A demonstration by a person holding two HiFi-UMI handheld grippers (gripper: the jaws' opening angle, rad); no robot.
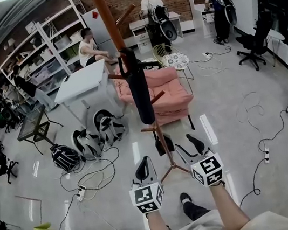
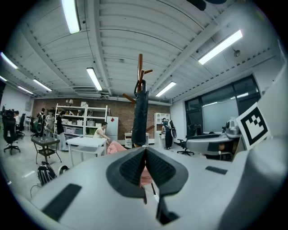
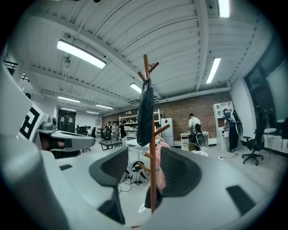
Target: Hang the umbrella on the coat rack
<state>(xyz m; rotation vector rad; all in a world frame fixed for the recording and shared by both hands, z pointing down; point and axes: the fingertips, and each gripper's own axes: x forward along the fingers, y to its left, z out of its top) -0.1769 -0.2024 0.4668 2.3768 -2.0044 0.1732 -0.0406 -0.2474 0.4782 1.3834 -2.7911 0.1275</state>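
Left gripper (image 1: pixel 143 167) jaws pinched together on nothing, right gripper (image 1: pixel 189 147) jaws partly apart and empty, umbrella (image 1: pixel 139 93) hangs from a rack (image 1: pixel 161 136) peg well ahead of both, so hanging looks done; next move just needs a clean back-off without bumping the rack.

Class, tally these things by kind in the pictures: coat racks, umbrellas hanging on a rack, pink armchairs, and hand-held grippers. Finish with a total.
Coat rack: 1
Umbrella: 1
Pink armchair: 1
Grippers: 2, the left gripper and the right gripper
Total: 5
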